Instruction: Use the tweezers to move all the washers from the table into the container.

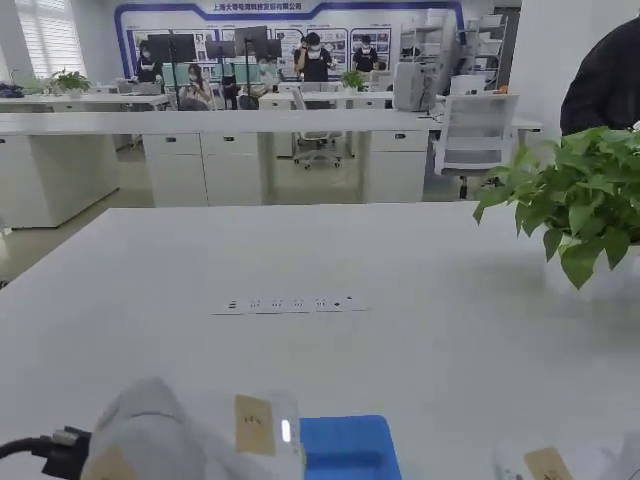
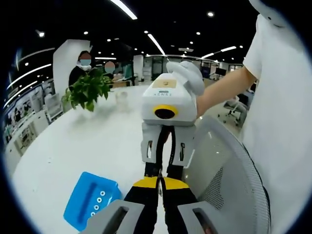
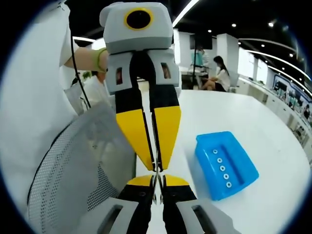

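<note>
My left gripper (image 2: 160,182) and right gripper (image 2: 159,171) point at each other, tip to tip, above the near edge of the white table (image 1: 300,250). Both stand shut, yellow tips pressed together. In the right gripper view my right gripper (image 3: 157,180) meets the left gripper (image 3: 156,166) from below. A thin bright line runs along the seam of the jaws, and I cannot tell what it is. A blue tray (image 3: 243,168) lies on the table beside them with several small white washers (image 3: 222,168) in a row in its recess. The tray (image 2: 78,204) and washers (image 2: 97,201) also appear in the left gripper view, and the tray (image 1: 345,445) at the head view's bottom edge.
A potted plant (image 1: 575,200) stands at the table's right. A white power strip (image 1: 290,303) lies mid-table. A mesh chair back (image 3: 73,165) sits close behind the grippers. White gripper housing (image 1: 200,430) fills the head view's lower left. People sit at far desks.
</note>
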{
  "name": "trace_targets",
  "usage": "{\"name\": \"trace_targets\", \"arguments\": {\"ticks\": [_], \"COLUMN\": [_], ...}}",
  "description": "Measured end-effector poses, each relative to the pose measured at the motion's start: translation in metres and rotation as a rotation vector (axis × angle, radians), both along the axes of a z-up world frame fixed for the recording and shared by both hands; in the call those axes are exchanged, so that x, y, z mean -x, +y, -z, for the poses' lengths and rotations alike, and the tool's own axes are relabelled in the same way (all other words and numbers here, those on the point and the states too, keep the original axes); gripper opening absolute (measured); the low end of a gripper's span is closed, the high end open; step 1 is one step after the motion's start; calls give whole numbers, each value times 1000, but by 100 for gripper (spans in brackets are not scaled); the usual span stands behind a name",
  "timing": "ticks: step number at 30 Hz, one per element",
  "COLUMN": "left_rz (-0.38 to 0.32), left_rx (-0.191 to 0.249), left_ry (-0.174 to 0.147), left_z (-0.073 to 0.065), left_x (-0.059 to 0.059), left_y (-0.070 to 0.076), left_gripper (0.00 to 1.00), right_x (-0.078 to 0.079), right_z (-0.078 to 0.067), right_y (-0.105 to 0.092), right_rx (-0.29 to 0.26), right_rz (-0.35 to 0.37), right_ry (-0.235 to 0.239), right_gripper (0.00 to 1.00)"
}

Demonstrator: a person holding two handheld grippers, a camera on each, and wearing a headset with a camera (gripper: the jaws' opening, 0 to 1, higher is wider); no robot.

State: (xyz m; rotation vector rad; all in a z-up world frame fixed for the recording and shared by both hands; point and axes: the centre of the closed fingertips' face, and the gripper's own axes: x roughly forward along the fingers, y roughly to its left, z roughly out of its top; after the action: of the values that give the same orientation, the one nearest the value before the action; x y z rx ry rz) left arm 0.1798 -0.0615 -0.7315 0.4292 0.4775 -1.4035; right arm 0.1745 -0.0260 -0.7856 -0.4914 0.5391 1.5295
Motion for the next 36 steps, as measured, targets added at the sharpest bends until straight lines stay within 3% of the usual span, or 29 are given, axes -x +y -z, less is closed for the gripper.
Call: {"name": "trace_targets", "arguments": {"ticks": [7, 11, 14, 18, 26, 32, 36], "left_rz": [10, 23, 20, 24, 35, 54, 49], "left_rx": [-80, -161, -187, -257, -330, -403, -427], "left_ry": [-20, -43, -36, -44, -32, -18, 9], "left_z": [19, 38, 49, 66, 86, 104, 113], "left_x": [2, 3, 2, -2, -7, -4, -3], "left_y": [18, 29, 31, 37, 45, 56, 61], "left_gripper": [0, 0, 0, 0, 0, 0, 0], "right_x": [-2, -2, -3, -8, -12, -10, -8], "right_z": [15, 26, 37, 51, 69, 70, 58], "right_y": [2, 6, 8, 10, 15, 15, 6], "right_rx": [31, 43, 64, 96, 113, 69, -2], "right_rz": [-11, -15, -17, -13, 23, 78, 143], "right_ry": [-11, -13, -15, -39, -16, 55, 75], "right_gripper": [3, 4, 4, 4, 5, 8, 13]}}
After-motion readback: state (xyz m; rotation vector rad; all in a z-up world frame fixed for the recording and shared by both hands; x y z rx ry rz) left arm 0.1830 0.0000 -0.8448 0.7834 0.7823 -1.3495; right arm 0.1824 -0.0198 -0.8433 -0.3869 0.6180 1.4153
